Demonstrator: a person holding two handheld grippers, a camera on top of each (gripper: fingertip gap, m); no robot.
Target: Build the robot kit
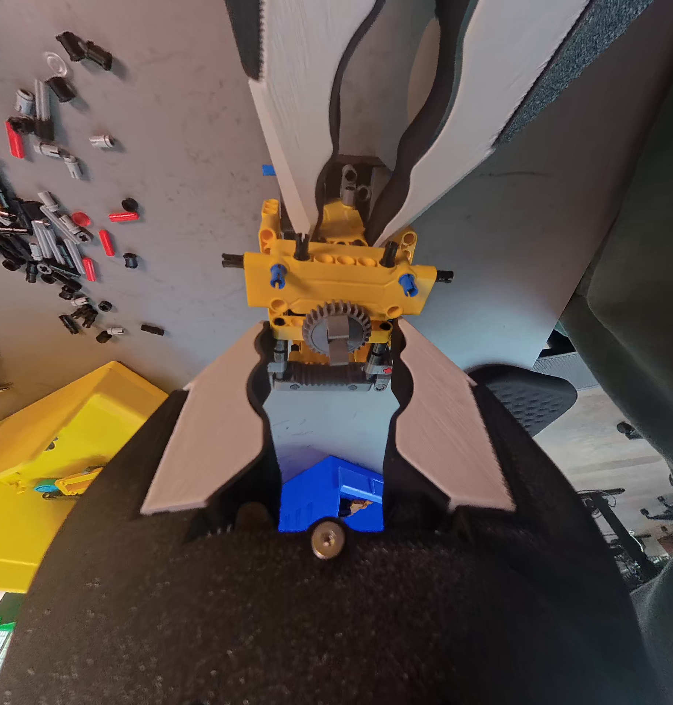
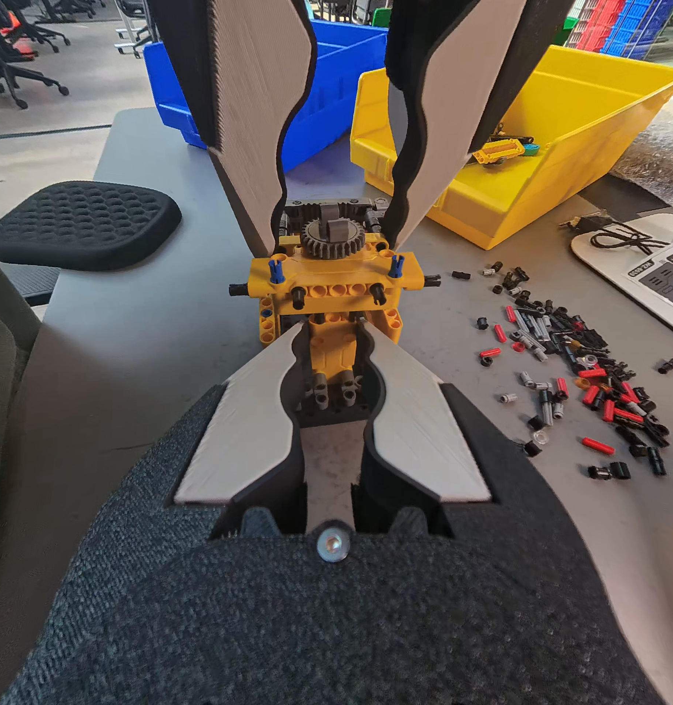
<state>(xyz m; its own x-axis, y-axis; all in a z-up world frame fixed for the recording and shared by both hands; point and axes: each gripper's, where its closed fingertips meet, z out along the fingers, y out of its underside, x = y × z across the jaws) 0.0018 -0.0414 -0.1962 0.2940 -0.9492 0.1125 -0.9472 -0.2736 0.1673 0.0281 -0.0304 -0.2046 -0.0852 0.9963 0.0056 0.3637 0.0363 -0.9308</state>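
A yellow toy-brick assembly (image 1: 338, 282) with blue and black pins and a dark grey gear (image 1: 335, 328) sits between both grippers, low over the grey table (image 2: 155, 305). My left gripper (image 1: 333, 343) is shut on its grey-black gear end. My right gripper (image 2: 331, 332) is shut on the narrow yellow part at the opposite end. In the right wrist view, the assembly (image 2: 335, 274) has the left gripper (image 2: 332, 250) coming in from the far side. In the left wrist view, the right gripper (image 1: 342, 236) comes in from the top.
Loose black, grey and red small parts (image 2: 579, 354) lie scattered to the right, also in the left wrist view (image 1: 48, 236). A yellow bin (image 2: 499, 213) and a blue bin (image 2: 327, 95) stand behind. A printed sheet (image 2: 651, 274) lies far right. A black chair armrest (image 2: 83, 221) is left. Only a small space, under 4 cm, lies between the two pairs of fingers.
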